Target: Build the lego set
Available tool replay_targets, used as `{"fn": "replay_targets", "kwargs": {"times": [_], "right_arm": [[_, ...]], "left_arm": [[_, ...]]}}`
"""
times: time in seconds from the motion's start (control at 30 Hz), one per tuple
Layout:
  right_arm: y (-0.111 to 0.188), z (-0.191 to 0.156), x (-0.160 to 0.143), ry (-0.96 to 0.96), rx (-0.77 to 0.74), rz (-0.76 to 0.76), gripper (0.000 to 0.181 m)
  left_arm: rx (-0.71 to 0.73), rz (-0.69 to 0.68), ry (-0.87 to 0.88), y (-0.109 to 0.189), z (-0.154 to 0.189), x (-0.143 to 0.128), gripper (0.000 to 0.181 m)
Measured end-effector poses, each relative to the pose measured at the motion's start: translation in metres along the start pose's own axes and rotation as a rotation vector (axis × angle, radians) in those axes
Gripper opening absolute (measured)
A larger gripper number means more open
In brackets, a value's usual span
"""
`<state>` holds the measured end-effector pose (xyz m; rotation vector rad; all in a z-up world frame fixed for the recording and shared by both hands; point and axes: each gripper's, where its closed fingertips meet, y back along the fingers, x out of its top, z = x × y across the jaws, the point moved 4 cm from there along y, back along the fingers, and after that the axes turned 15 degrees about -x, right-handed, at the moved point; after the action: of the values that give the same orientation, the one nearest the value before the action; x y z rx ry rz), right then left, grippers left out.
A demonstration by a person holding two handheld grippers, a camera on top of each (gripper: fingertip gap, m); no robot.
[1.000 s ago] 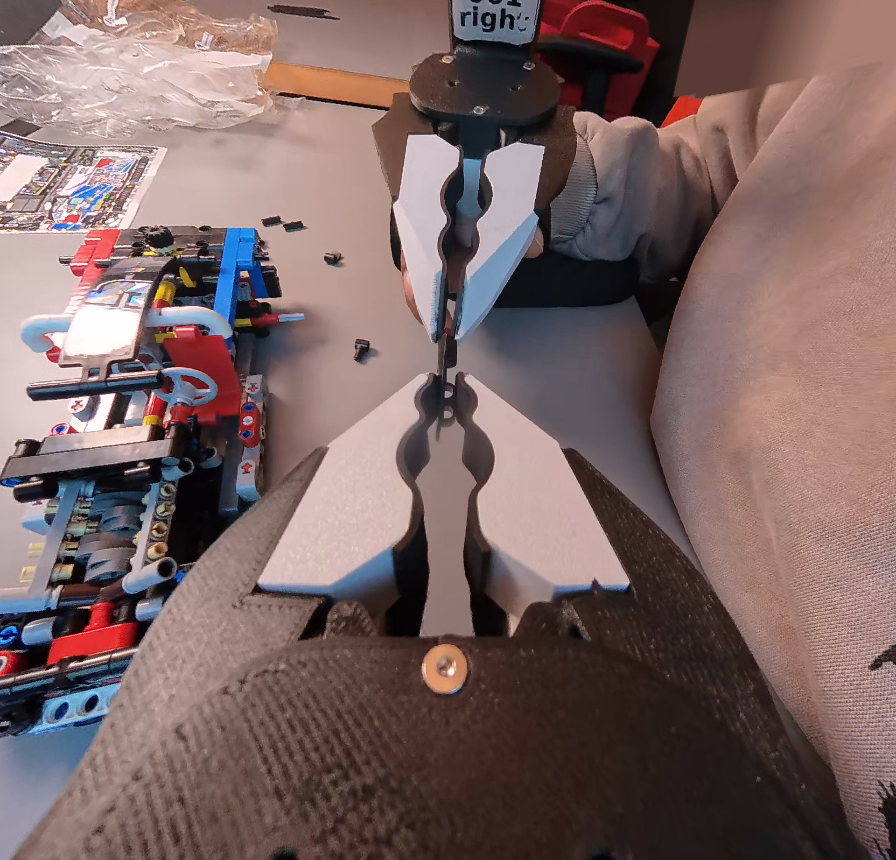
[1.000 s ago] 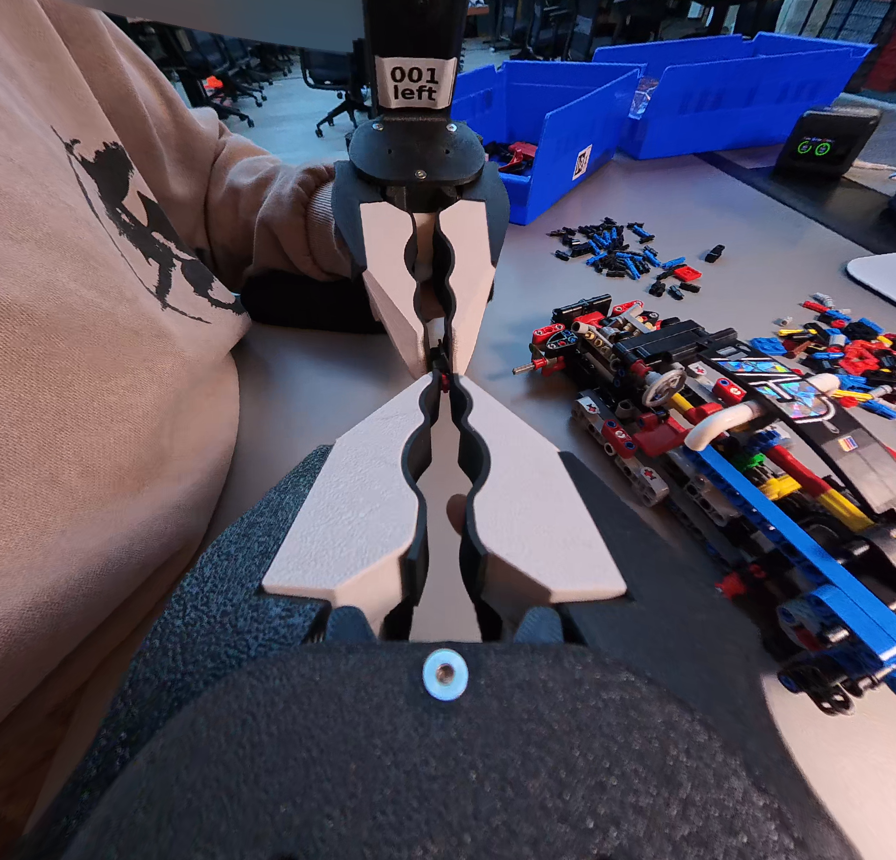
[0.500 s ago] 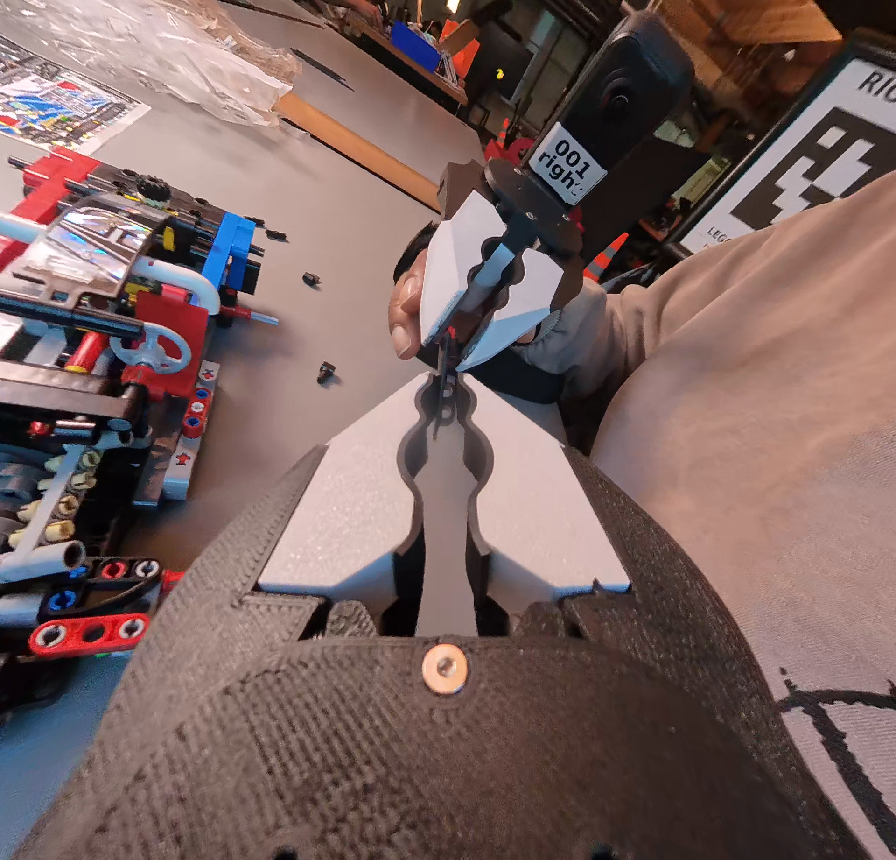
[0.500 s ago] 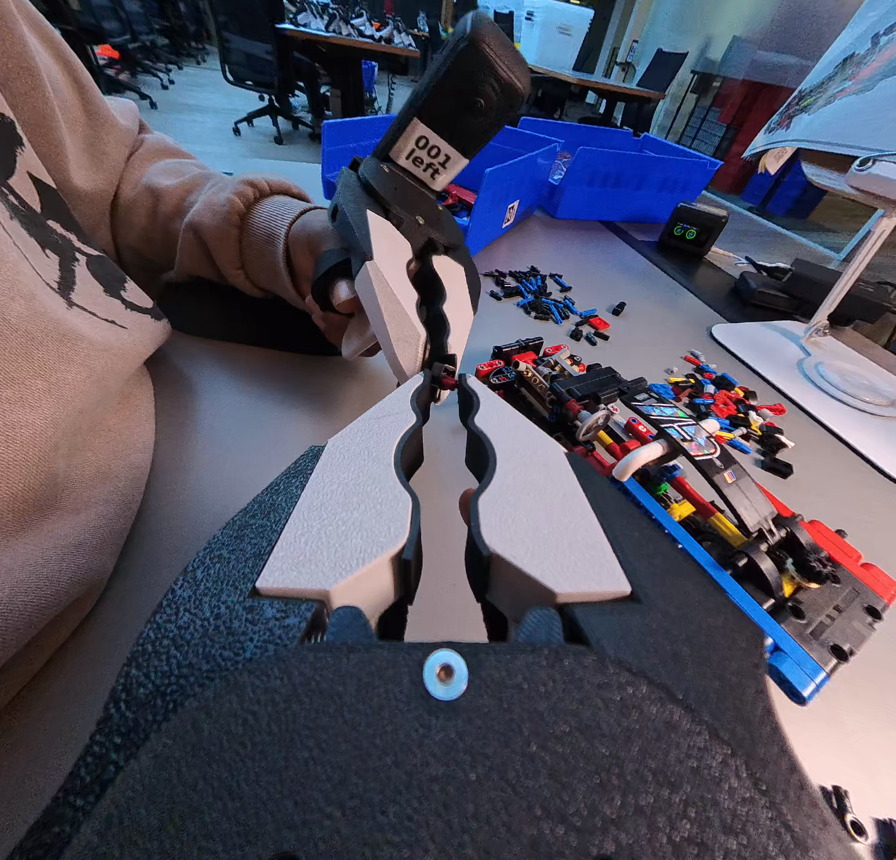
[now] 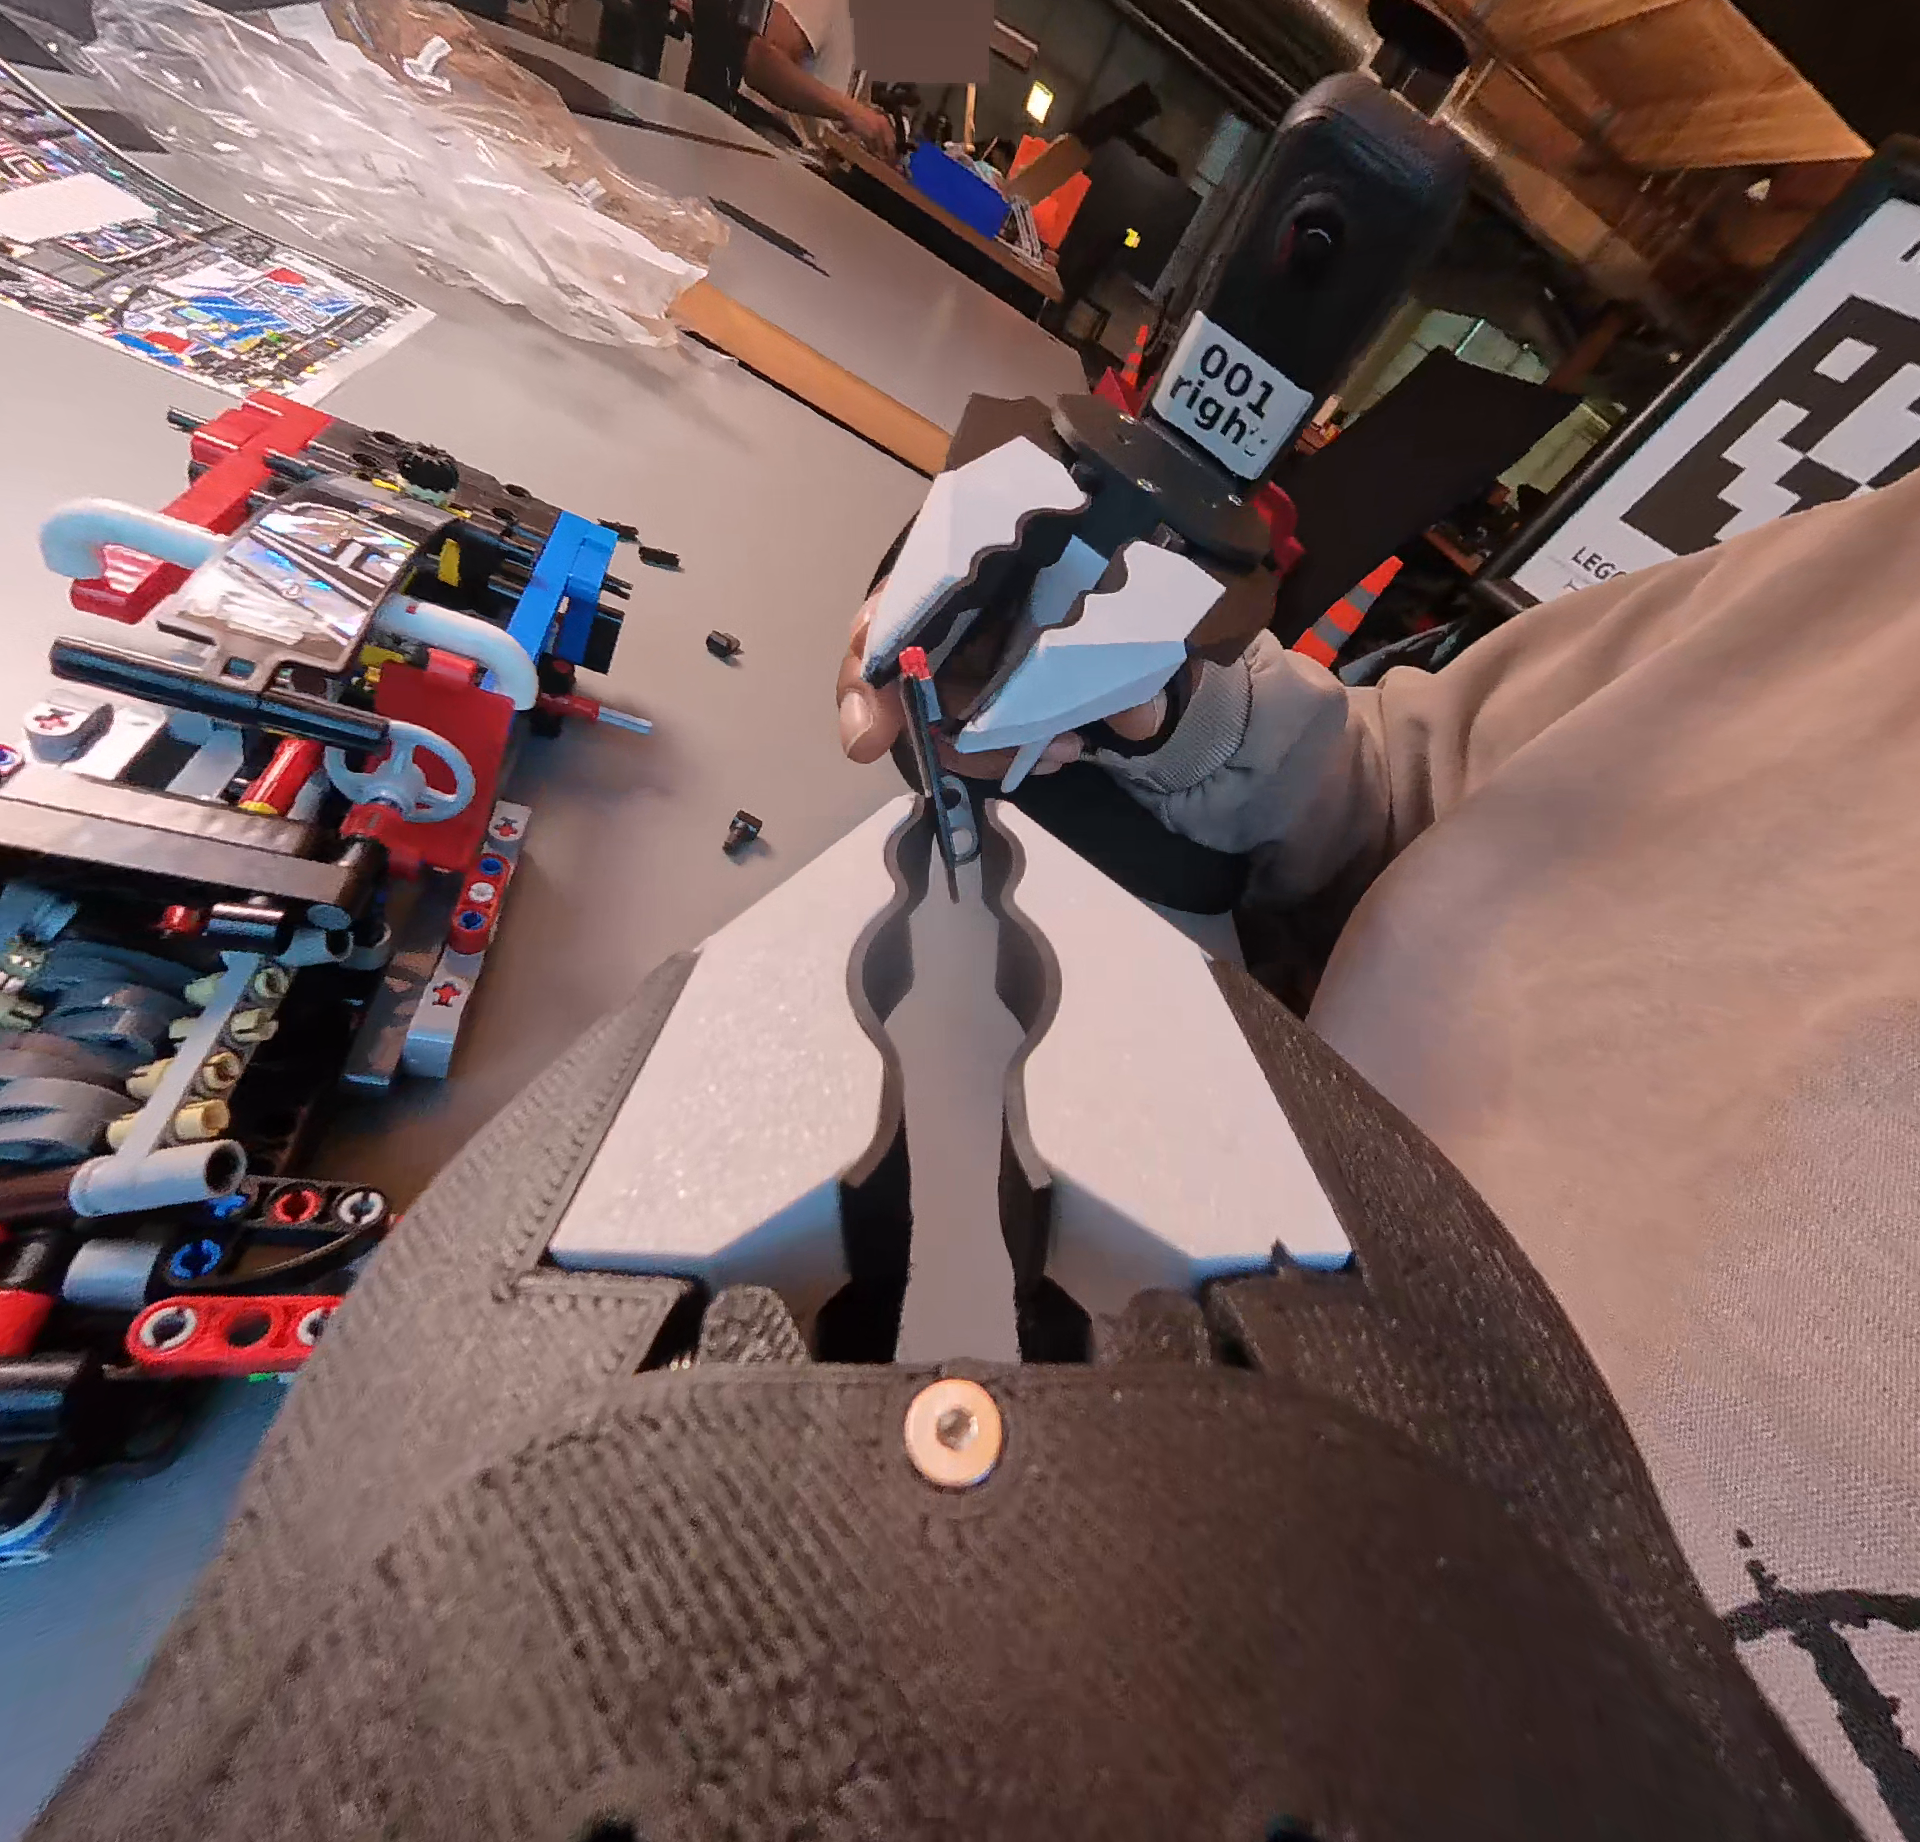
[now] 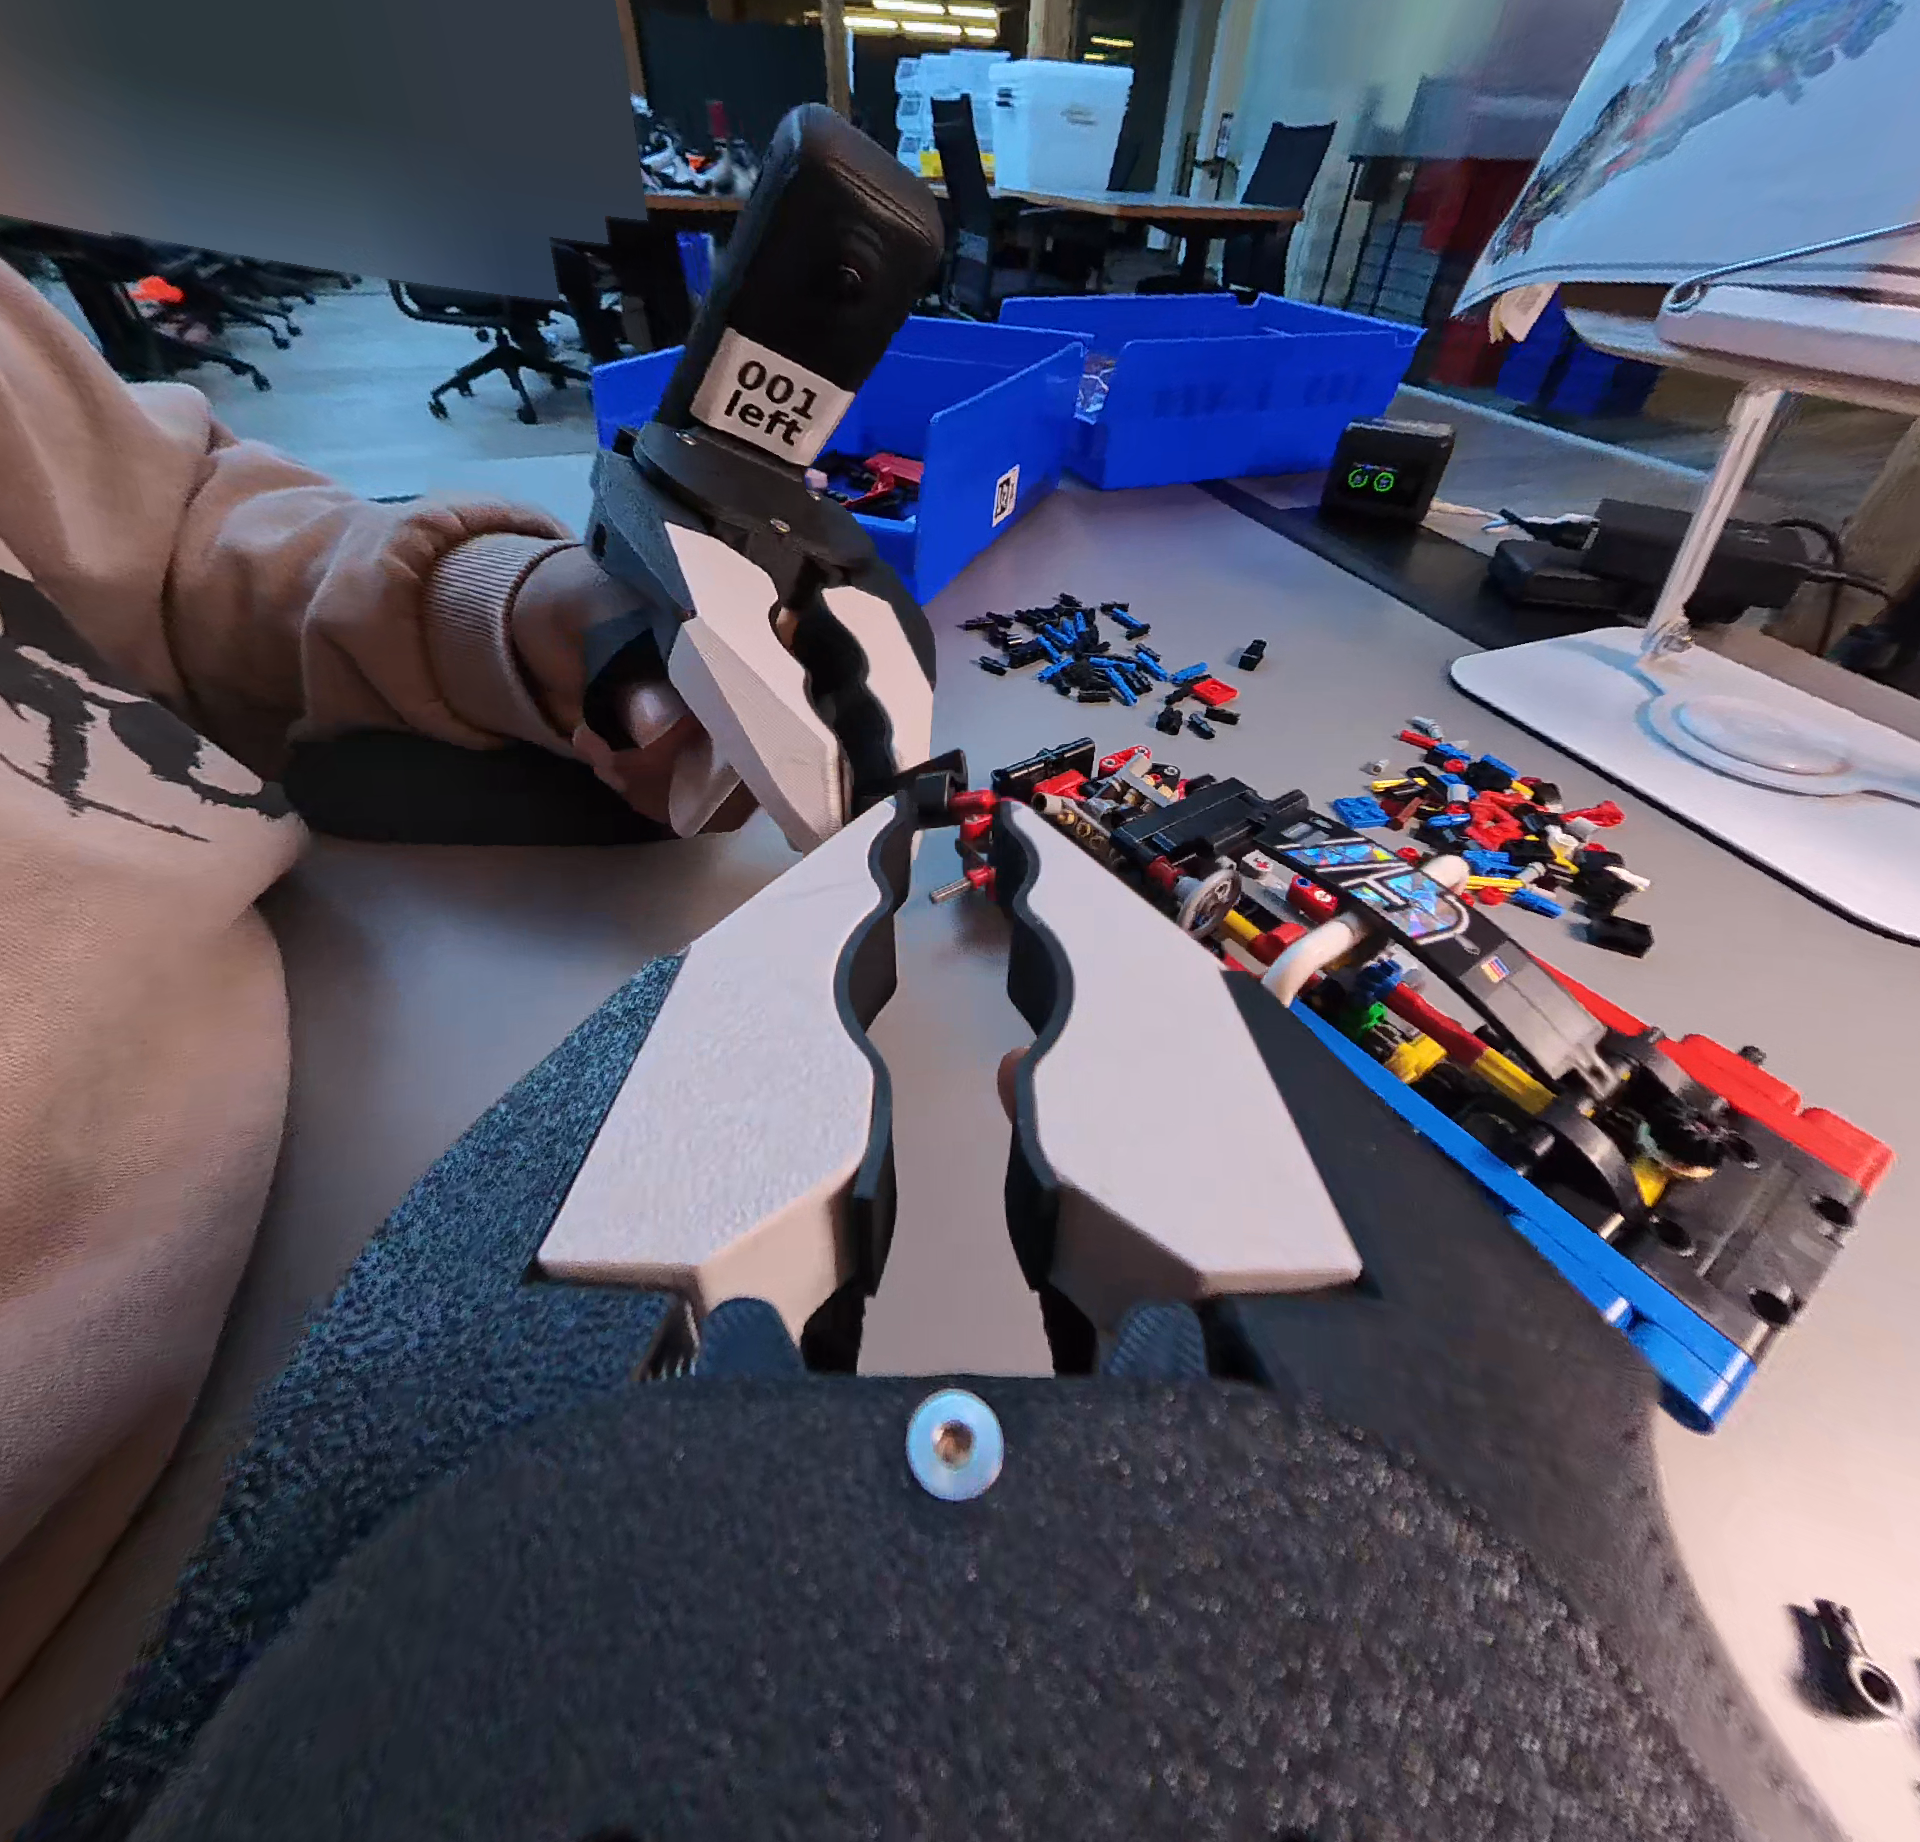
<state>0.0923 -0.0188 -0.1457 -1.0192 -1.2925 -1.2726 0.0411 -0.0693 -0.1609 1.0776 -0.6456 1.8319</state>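
Note:
My left gripper (image 5: 954, 831) is shut on a thin black beam with holes (image 5: 938, 769) and holds it upright above the table. A small red pin (image 5: 912, 662) sits in the beam's top end. My right gripper (image 6: 951, 816) faces the left one with its jaws apart. The red pin (image 6: 971, 805) lies between its tips, not clamped. In the left wrist view the right gripper (image 5: 920, 706) shows open just beyond the beam. The part-built lego car (image 5: 260, 753) lies on the table to the left and also shows in the right wrist view (image 6: 1403, 961).
Loose parts lie in piles (image 6: 1091, 649) (image 6: 1486, 826) beyond the car. Blue bins (image 6: 987, 421) stand at the back, and a white stand (image 6: 1714, 712) holds a booklet. Clear bags (image 5: 364, 161), a printed sheet (image 5: 156, 265) and stray black pins (image 5: 743, 831) lie nearby. The person's beige sweatshirt is close. My left and right fingertips are right by each other.
Both grippers have lifted and tilted up from the table. My right gripper has opened and let go of the red pin, which stays in the beam.

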Motion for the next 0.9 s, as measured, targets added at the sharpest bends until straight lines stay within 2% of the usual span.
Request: {"fn": "replay_targets", "kwargs": {"times": [0.3, 0.57, 0.9], "right_arm": [[-0.007, -0.002, -0.002, 0.175, -0.119, 0.009, 0.015], [-0.008, -0.001, -0.002, 0.107, -0.084, 0.003, 0.012], [-0.014, -0.002, -0.007, 0.116, -0.077, -0.015, 0.012]], "left_arm": [[0.023, 0.043, 0.109, -0.001, -0.005, -0.002, 0.005], [0.040, 0.047, 0.122, 0.000, -0.005, -0.001, 0.005], [0.065, 0.042, 0.164, 0.003, -0.009, -0.005, 0.005]]}}
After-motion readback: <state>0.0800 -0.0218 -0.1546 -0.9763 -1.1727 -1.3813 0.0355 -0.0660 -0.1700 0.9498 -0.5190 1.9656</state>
